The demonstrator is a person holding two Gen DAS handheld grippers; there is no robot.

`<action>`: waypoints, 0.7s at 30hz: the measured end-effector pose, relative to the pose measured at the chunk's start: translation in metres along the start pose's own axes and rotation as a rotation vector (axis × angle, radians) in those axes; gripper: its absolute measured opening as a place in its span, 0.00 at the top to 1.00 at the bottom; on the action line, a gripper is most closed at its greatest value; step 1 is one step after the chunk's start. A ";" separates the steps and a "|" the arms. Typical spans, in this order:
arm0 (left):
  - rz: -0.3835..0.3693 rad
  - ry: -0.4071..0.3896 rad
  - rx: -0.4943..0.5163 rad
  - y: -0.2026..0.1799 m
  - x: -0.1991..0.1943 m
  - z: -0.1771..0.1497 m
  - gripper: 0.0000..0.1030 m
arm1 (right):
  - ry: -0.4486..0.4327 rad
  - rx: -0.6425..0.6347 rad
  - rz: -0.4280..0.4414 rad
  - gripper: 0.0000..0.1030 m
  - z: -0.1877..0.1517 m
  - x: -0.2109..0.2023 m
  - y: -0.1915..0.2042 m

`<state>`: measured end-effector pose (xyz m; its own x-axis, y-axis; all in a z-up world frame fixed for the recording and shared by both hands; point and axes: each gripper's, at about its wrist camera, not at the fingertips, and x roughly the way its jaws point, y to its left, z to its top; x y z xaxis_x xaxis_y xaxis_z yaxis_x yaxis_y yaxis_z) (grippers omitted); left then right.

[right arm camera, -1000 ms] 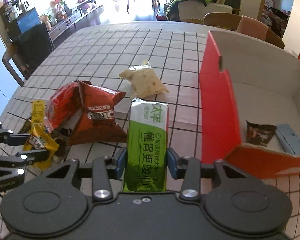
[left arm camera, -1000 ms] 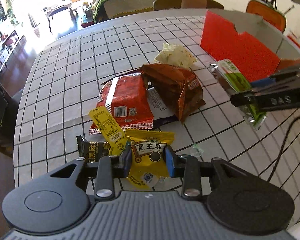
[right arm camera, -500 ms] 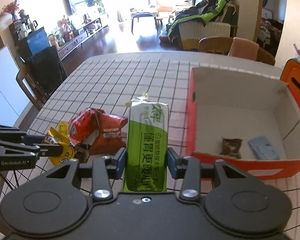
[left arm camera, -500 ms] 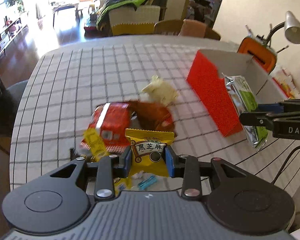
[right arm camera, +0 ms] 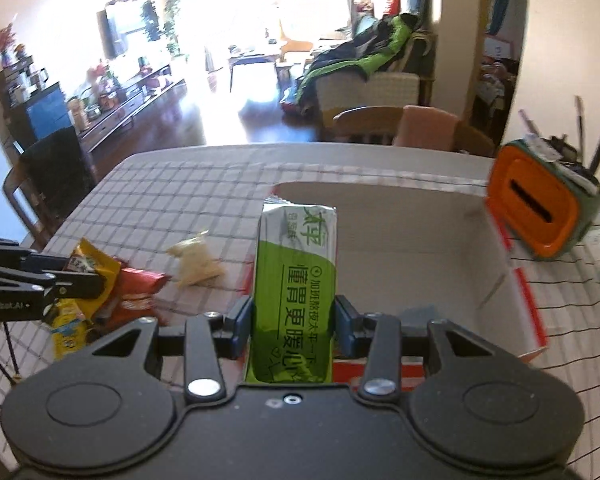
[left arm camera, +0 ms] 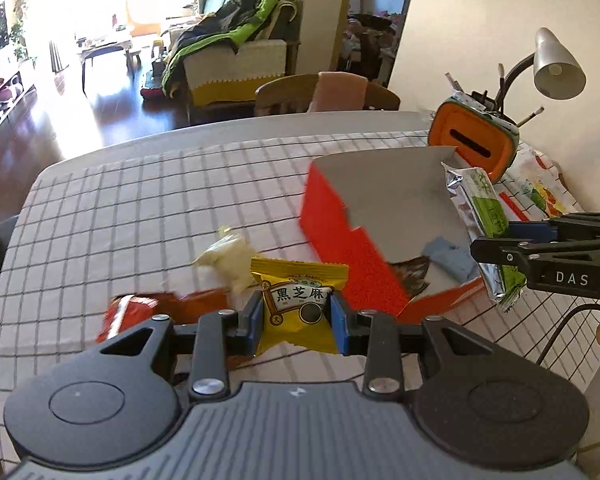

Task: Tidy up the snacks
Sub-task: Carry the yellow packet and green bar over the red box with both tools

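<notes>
The desk [left arm camera: 140, 208] had a checked cloth. The left gripper [left arm camera: 297, 322] had its jaws tight on a yellow snack [left arm camera: 298, 304], up off the desk. The right gripper [right arm camera: 294, 326] had its jaws tight on a green pack [right arm camera: 294, 280], up over the red box [left arm camera: 340, 248]. Inside the box lay 2 snacks. Red bags [right arm camera: 140, 292] and a pale bag [left arm camera: 228, 260] lay beside the box.

I've lifted both grippers off the table; my right gripper [right arm camera: 294, 322] has carried the green packet [right arm camera: 296, 276] over, seemingly above, the red box [right arm camera: 516, 280].
</notes>
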<state>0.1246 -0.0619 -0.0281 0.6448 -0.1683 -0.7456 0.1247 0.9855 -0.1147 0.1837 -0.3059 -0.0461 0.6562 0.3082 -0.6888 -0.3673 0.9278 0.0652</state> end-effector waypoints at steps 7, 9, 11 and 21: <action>0.001 0.013 0.050 -0.058 0.037 0.032 0.68 | 0.019 0.014 -0.037 0.60 0.009 0.017 -0.056; -0.002 0.026 0.056 -0.071 0.048 0.040 0.68 | 0.038 0.009 -0.051 0.60 0.008 0.025 -0.071; -0.007 0.044 0.067 -0.083 0.060 0.049 0.68 | 0.064 0.008 -0.053 0.60 0.006 0.032 -0.087; 0.030 0.209 0.076 -0.119 0.139 0.081 0.68 | 0.175 -0.067 -0.063 0.60 0.007 0.072 -0.118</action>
<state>0.2602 -0.2045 -0.0651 0.4800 -0.1240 -0.8685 0.1696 0.9844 -0.0468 0.2793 -0.3916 -0.0985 0.5567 0.2028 -0.8056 -0.3756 0.9264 -0.0263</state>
